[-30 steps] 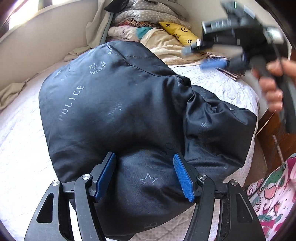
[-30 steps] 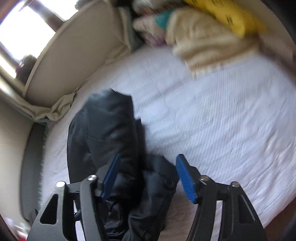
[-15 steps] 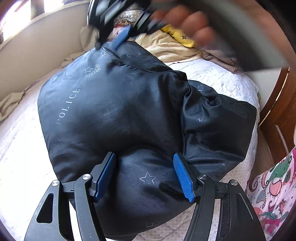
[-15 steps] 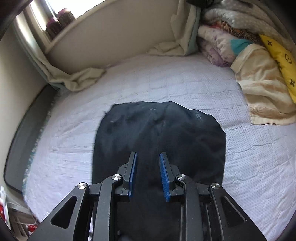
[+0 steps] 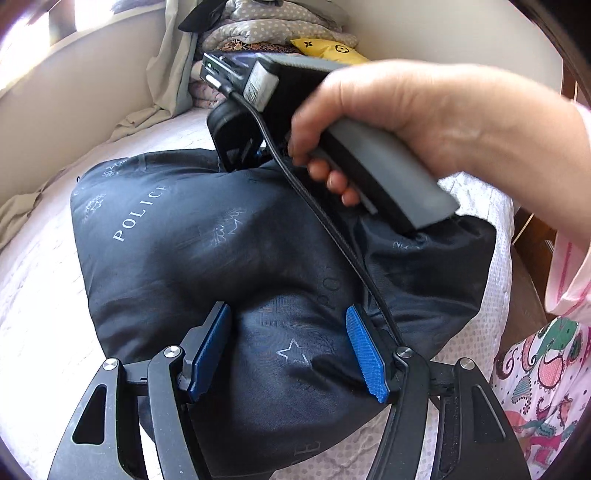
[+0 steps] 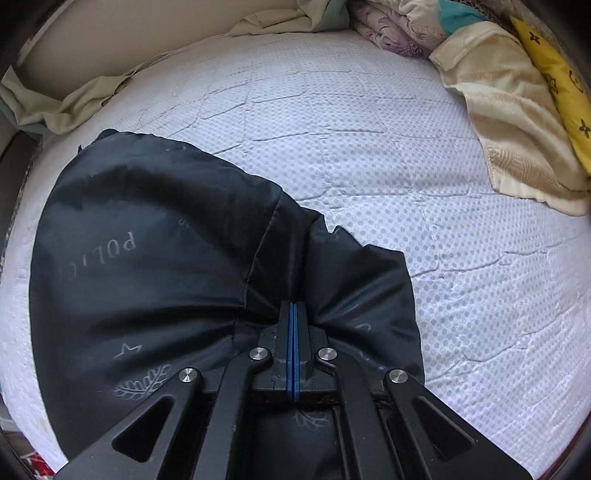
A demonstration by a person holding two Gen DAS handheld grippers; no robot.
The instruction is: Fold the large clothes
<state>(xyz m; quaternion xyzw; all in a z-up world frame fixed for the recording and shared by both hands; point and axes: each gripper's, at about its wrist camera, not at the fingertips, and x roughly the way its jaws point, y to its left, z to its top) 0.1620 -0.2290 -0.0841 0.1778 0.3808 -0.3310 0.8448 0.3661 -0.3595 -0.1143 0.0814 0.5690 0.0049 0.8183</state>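
A dark navy padded jacket [image 5: 221, 240] printed with "POLICE" and stars lies bunched on the white bed. My left gripper [image 5: 288, 347] sits at its near edge, and a thick puffy fold fills the wide gap between the blue pads. In the left wrist view a hand [image 5: 406, 110] holds my right gripper [image 5: 255, 157] down at the jacket's far edge, its tips hidden in the cloth. In the right wrist view the right gripper [image 6: 293, 310] is shut, pads together, with the jacket [image 6: 166, 277] fabric puckering around the tips.
The white quilted bed [image 6: 369, 147] stretches beyond the jacket. A beige blanket [image 6: 509, 122], a yellow cushion [image 6: 554, 74] and stacked bedding [image 5: 273, 33] lie at the head. Crumpled beige cloth [image 6: 74, 99] lines the wall. A wooden frame [image 5: 532, 236] and the person's floral clothing [image 5: 546, 387] are on the right.
The right gripper swung from the right across to the jacket's far edge, dropped onto it and shut on the fabric. The left gripper kept its place on the near fold.
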